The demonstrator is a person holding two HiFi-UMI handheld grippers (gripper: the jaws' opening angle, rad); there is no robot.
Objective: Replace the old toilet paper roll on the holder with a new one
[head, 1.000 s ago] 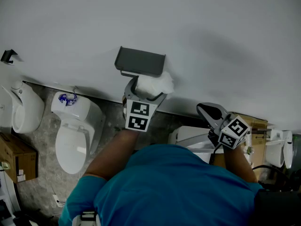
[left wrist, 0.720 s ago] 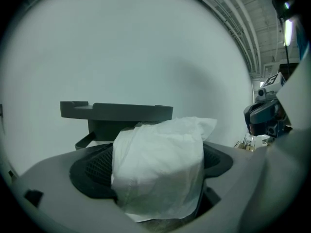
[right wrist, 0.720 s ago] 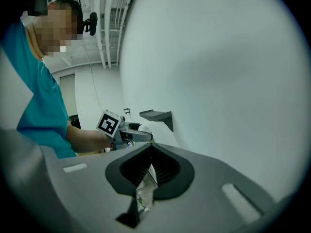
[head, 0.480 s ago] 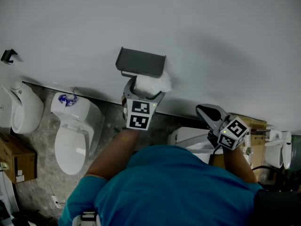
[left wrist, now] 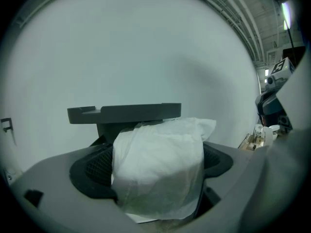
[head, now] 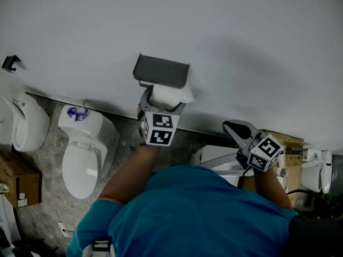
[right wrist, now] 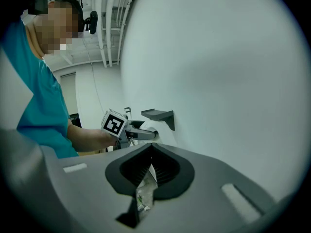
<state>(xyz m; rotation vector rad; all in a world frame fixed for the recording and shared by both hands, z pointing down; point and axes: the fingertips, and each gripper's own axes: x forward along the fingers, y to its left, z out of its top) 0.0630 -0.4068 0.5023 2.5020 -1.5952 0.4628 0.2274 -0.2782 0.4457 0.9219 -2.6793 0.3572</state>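
Note:
A dark grey holder (head: 161, 71) is fixed to the white wall. Just under its shelf, my left gripper (head: 162, 96) is shut on a white toilet paper roll (head: 172, 94). In the left gripper view the roll (left wrist: 158, 169) fills the space between the jaws, in a thin crinkled wrap, with the holder (left wrist: 124, 113) right behind its top. Lower right, my right gripper (head: 231, 126) stays away from the wall. It (right wrist: 147, 178) is shut on a small scrap of clear wrapper (right wrist: 145, 192). From the right gripper view I see the left gripper (right wrist: 141, 132) at the holder (right wrist: 158, 114).
Below on the stone floor stand a white toilet (head: 80, 149), another white fixture (head: 29, 122) at far left and one (head: 214, 157) under my right arm. Cardboard boxes sit at lower left (head: 19, 183) and right (head: 292, 143). A small hook (head: 8, 63) is on the wall.
My left gripper has pushed the roll up and in, closer under the holder's shelf. The right gripper has hardly moved.

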